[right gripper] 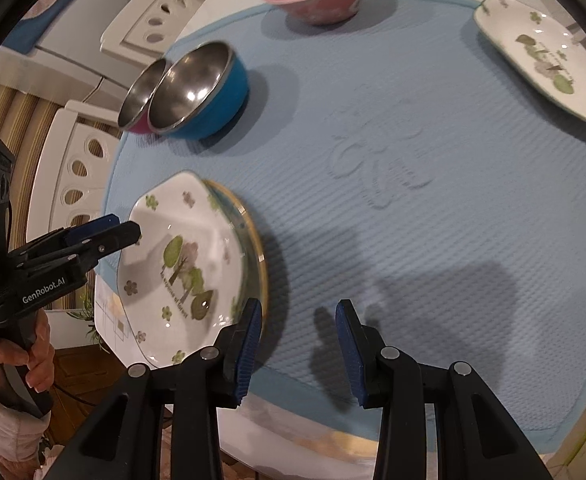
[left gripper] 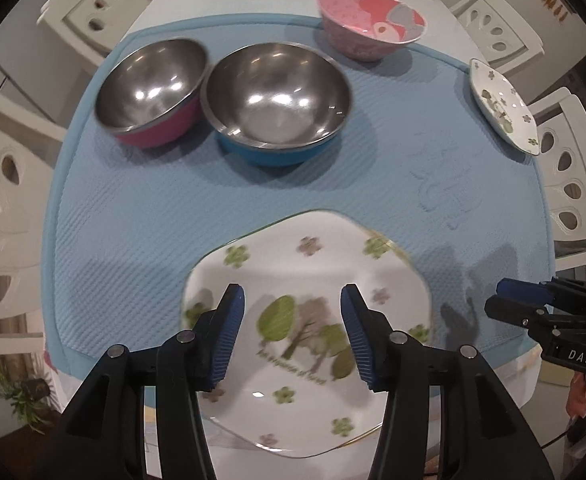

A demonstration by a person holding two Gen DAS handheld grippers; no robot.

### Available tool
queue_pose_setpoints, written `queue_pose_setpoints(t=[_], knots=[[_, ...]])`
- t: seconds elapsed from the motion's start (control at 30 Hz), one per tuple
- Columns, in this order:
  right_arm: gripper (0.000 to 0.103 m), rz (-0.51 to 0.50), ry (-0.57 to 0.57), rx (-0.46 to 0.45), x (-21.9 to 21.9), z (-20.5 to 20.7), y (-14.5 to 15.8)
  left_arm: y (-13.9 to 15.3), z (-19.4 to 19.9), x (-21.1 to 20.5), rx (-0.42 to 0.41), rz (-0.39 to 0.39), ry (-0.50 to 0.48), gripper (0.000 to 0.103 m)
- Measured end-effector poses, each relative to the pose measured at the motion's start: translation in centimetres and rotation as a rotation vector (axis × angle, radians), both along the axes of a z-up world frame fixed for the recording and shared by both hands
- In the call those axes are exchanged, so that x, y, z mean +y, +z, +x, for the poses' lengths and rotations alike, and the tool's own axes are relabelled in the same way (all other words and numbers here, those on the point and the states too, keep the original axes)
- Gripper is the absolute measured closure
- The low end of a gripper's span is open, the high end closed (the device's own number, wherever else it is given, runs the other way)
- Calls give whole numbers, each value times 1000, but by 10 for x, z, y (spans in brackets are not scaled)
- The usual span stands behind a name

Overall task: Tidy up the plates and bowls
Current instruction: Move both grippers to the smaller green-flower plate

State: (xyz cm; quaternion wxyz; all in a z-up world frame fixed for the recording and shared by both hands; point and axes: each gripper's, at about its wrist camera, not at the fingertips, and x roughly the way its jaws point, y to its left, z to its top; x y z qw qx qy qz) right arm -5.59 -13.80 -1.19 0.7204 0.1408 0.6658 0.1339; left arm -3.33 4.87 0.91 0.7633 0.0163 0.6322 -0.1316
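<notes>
Plates and bowls lie scattered over the blue mat (left gripper: 141,216) on the table, so most of the sorting looks undone. Between and just ahead of the left gripper (left gripper: 293,334) jaws, which stand wide open and grip nothing, sits a flowered plate (left gripper: 313,264); in the right wrist view it rests on a second, gold-rimmed plate (right gripper: 257,240), so one stack may already be started. Well ahead of those jaws stand a magenta steel bowl (left gripper: 153,88) and a blue steel bowl (left gripper: 277,100), rims touching but not nested. Farther off, ahead and to the right, are a pink patterned bowl (left gripper: 369,24) and a small flowered plate (left gripper: 505,108), each alone. The right gripper (right gripper: 299,346) jaws are also open and empty, over bare mat, with the plate stack just to their left. By my judgement, nesting the bowls and gathering the small plate remain.
</notes>
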Motion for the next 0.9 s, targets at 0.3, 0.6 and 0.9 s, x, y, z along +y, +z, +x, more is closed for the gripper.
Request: queue_pose_setpoints(t=[0.3, 0.6, 0.9], knots=[[59, -7, -17, -52, -59, 21, 14, 12, 22, -58, 15, 31, -44, 49], [54, -48, -81, -82, -143, 42, 19, 10, 52, -125, 36, 2, -80, 45], [53, -104, -114, -105, -218, 70, 27, 12, 91, -205, 38, -11, -107, 45]])
